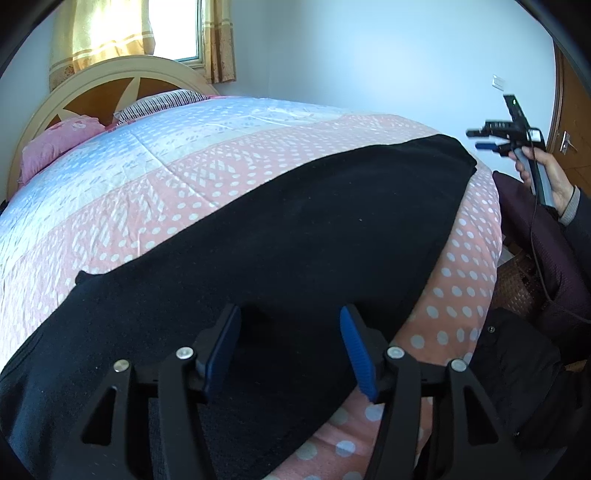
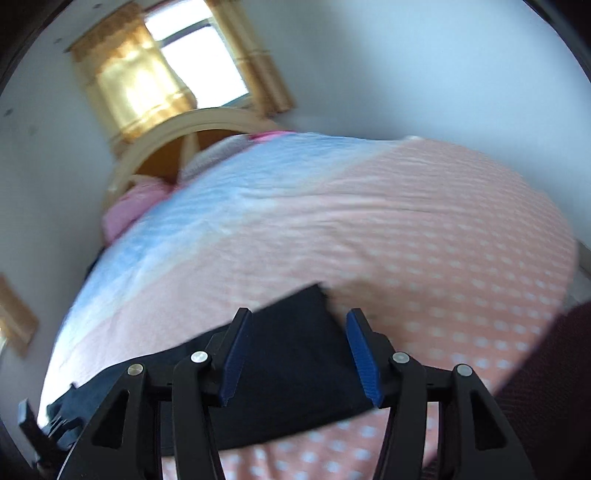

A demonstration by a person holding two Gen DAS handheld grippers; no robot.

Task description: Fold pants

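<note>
Dark navy pants (image 1: pixel 280 236) lie flat along the near edge of a bed, stretching from lower left to upper right. My left gripper (image 1: pixel 290 314) is open and empty, just above the pants near their left end. My right gripper (image 2: pixel 299 317) is open and empty above the pants' right end (image 2: pixel 291 354); that view is blurred. The right gripper also shows in the left wrist view (image 1: pixel 480 138), held in a hand above the bed's right corner, clear of the cloth.
The bed has a pink and pale-blue dotted quilt (image 1: pixel 177 155), pink and striped pillows (image 1: pixel 59 136) and a curved wooden headboard (image 1: pixel 110 74). A curtained window (image 1: pixel 110 29) is behind. A dark chair (image 1: pixel 535 240) and a wooden door (image 1: pixel 572 122) stand at right.
</note>
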